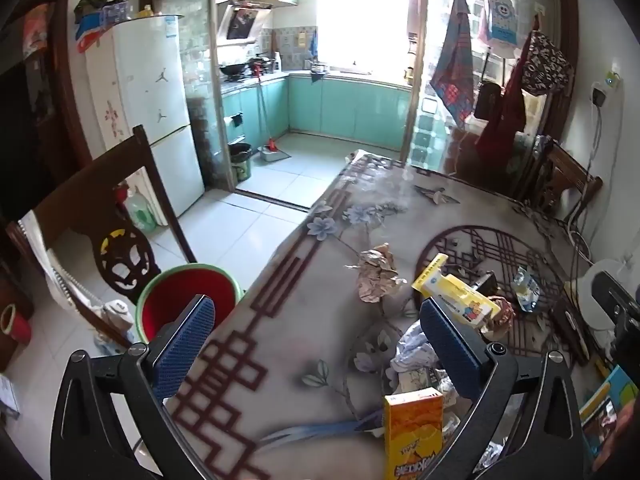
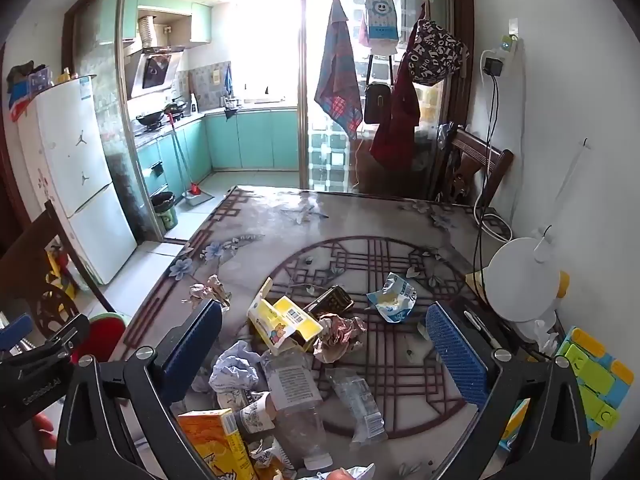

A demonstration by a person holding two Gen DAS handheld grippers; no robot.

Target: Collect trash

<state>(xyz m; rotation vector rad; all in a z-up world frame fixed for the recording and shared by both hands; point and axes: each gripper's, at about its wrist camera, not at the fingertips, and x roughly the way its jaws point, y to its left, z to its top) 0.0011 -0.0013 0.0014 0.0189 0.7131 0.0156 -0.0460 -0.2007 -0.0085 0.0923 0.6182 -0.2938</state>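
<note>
- My left gripper (image 1: 316, 344) stands wide open over the table (image 1: 280, 320) edge, nothing between its pads.
- My right gripper (image 2: 326, 344) is also spread wide, empty, above the trash pile.
- Trash on the table: yellow carton (image 2: 282, 324), orange box (image 2: 216, 440), clear bottle (image 2: 294, 392), crumpled paper (image 2: 340, 336), torn wrapper (image 2: 392, 298).
- Red bin (image 1: 188, 300) sits beside the table's left edge.
</note>
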